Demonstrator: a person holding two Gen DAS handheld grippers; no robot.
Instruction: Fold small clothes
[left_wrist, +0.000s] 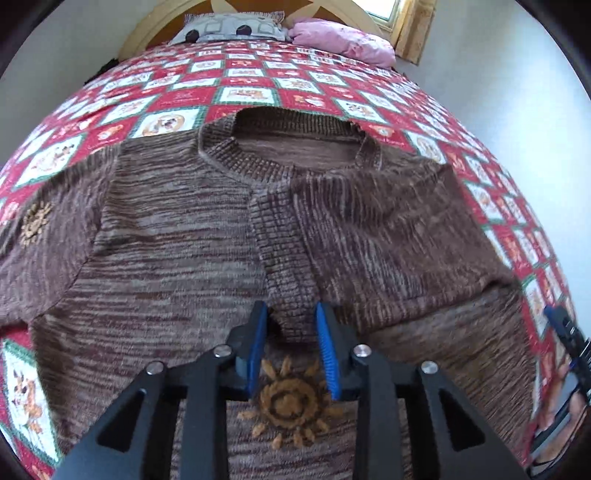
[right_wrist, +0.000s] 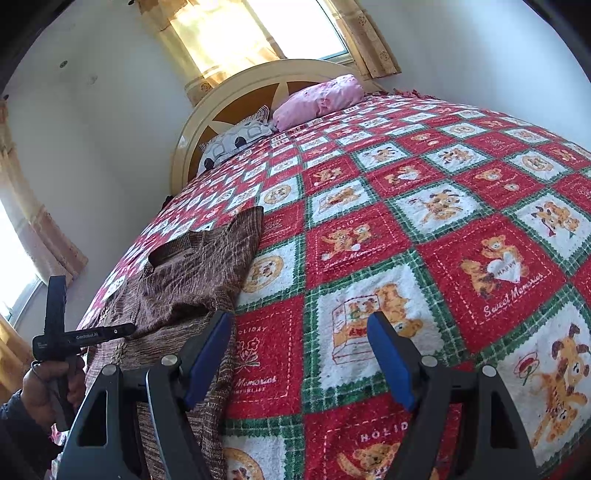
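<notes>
A brown knitted sweater (left_wrist: 177, 236) lies front up on the bed, neck towards the headboard. Its right sleeve (left_wrist: 369, 236) is folded across the chest, and the ribbed cuff (left_wrist: 291, 317) ends just above an embroidered sun (left_wrist: 284, 402). My left gripper (left_wrist: 291, 308) straddles that cuff with a dark gap beside the left pad, so it is open and not pressing. The other sleeve (left_wrist: 40, 229) lies spread out to the left. My right gripper (right_wrist: 299, 332) hangs open over the bare bedspread, beside the sweater's (right_wrist: 192, 273) right edge, holding nothing.
A red, white and green teddy-bear bedspread (right_wrist: 424, 221) covers the bed. A grey patterned pillow (left_wrist: 229, 29) and a pink pillow (left_wrist: 343, 42) lie against the round headboard (right_wrist: 229, 107). Curtained windows and white walls are behind. A hand (right_wrist: 44, 387) holds the left gripper.
</notes>
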